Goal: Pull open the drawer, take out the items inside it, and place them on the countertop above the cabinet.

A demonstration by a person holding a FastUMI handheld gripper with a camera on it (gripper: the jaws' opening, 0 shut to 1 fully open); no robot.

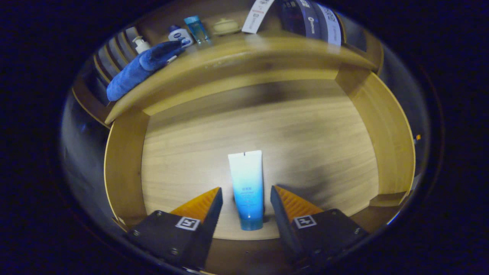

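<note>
- You are holding the claw (246, 198) spread open over the pulled-out drawer (124, 168), one finger on each side of the tube (247, 187), neither pressing on it.
- The tube is lying flat on the drawer floor, cap end nearest you, crimped end pointing away; it is the one item showing in the drawer.
- It is likely light, soft and a little slick, so you are better off pinching the lower body just above the cap, where it looks firmest.
- Beyond the drawer, the bench (244, 57) above the cabinet is carrying one rolled blue towel (139, 68), one pump bottle (140, 44), one white-and-blue bottle (180, 35), one clear blue bottle (198, 28) and one small lidded dish (226, 26).
</note>
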